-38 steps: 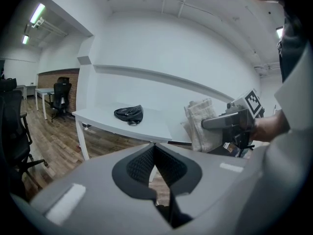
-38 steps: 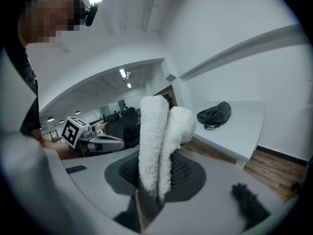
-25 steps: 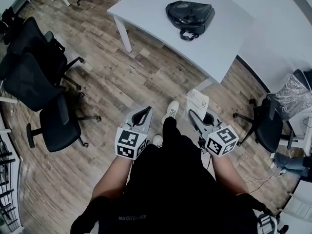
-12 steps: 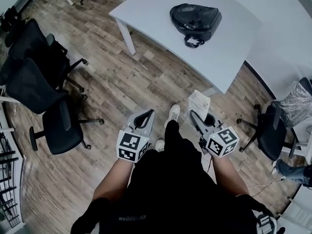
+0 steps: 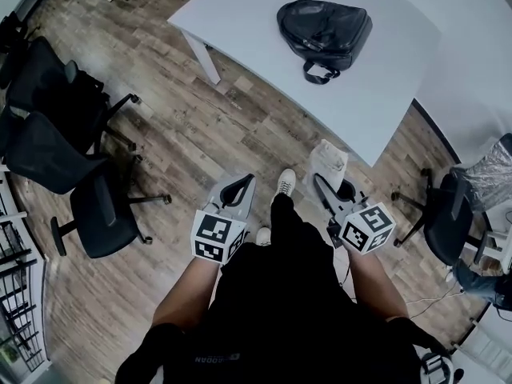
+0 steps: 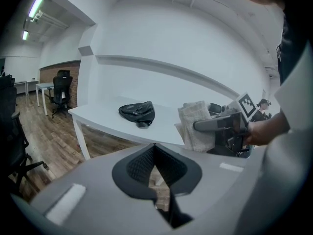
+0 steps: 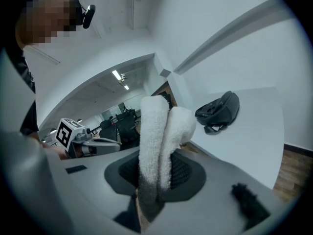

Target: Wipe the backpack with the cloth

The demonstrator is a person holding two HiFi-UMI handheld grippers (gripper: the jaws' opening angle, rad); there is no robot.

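The backpack (image 5: 324, 29) was black and kinda slumped, lying flat on the white table (image 5: 384, 82) with its carry loop pointing at the near edge. The cloth (image 7: 160, 131) was a white fluffy folded one, pinched in the right gripper (image 7: 155, 182) and sticking up past the jaws, well apart from the backpack.

A white table (image 5: 384, 78) stands on a wood-plank floor (image 5: 184, 142), with several black office chairs (image 5: 96, 214) grouped well apart at the head view's left and another black chair (image 5: 448, 214) at its right.
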